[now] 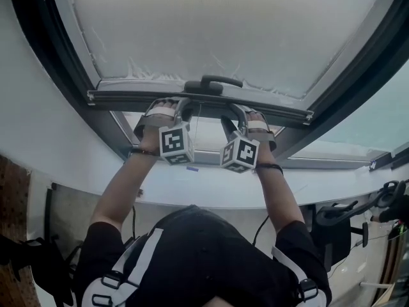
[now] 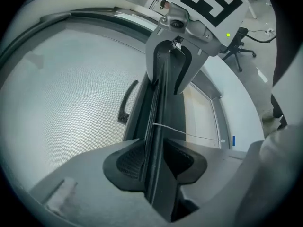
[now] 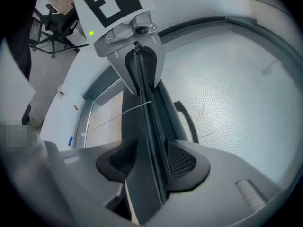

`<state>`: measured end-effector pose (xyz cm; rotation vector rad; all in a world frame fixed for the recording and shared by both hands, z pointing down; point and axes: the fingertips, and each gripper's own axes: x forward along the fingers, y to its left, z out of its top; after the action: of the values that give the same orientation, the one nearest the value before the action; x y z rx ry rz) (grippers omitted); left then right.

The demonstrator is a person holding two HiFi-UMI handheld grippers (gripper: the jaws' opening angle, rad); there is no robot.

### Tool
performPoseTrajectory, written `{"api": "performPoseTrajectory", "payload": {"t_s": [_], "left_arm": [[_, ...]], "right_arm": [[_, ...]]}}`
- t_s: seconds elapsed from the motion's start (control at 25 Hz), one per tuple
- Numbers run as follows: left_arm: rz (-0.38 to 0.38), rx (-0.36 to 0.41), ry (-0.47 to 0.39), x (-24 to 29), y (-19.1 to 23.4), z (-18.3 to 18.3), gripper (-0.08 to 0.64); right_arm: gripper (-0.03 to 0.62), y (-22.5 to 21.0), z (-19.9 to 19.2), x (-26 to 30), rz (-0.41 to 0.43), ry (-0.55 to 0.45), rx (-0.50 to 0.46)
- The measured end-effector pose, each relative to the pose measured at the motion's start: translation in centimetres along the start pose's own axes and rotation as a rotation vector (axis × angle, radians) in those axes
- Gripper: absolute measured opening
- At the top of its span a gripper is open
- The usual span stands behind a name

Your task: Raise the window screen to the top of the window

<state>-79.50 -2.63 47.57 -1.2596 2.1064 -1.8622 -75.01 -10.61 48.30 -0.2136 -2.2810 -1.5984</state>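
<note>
Pale walls and a white sill (image 1: 211, 194) frame a dark-edged window (image 1: 48, 43) in an office. The mesh window screen (image 1: 223, 31) fills the upper half of the frame. Its bottom rail (image 1: 121, 98) runs across the middle, apparently not far above the lower frame. The left gripper (image 1: 181, 102) and right gripper (image 1: 235, 110) sit either side of the rail's handle (image 1: 220, 80), each clamped onto the rail with pads pressing both faces. The grip looks set and the lift hardly begun. Next, both hands need to push upward evenly, keeping the rail level in its tracks.
</note>
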Motion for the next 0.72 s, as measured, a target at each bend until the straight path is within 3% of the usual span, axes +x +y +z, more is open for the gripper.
{"api": "performPoseTrajectory", "payload": {"t_s": [0.16, 0.44, 0.52, 0.6, 0.72], "left_arm": [[0.074, -0.056, -0.062, -1.4, 3.9, 1.4, 0.109], [0.171, -0.036, -0.100, -3.1, 7.6, 2.4, 0.043], [0.225, -0.045, -0.122, -4.0, 9.3, 2.9, 0.041], [0.246, -0.054, -0.119, -5.0, 11.1, 3.5, 0.041], [0.224, -0.028, -0.085, -5.4, 12.7, 3.8, 0.038]], "right_arm": [[0.195, -2.9, 0.8, -0.6, -0.044, -0.040, 0.027], [0.176, -6.8, 2.1, -2.7, -0.212, -0.120, 0.069], [0.167, -7.6, 2.7, -4.6, -0.285, -0.178, 0.141], [0.152, -7.6, 3.0, -6.3, -0.306, -0.240, 0.265], [0.140, -5.8, 2.7, -6.6, -0.217, -0.288, 0.477]]}}
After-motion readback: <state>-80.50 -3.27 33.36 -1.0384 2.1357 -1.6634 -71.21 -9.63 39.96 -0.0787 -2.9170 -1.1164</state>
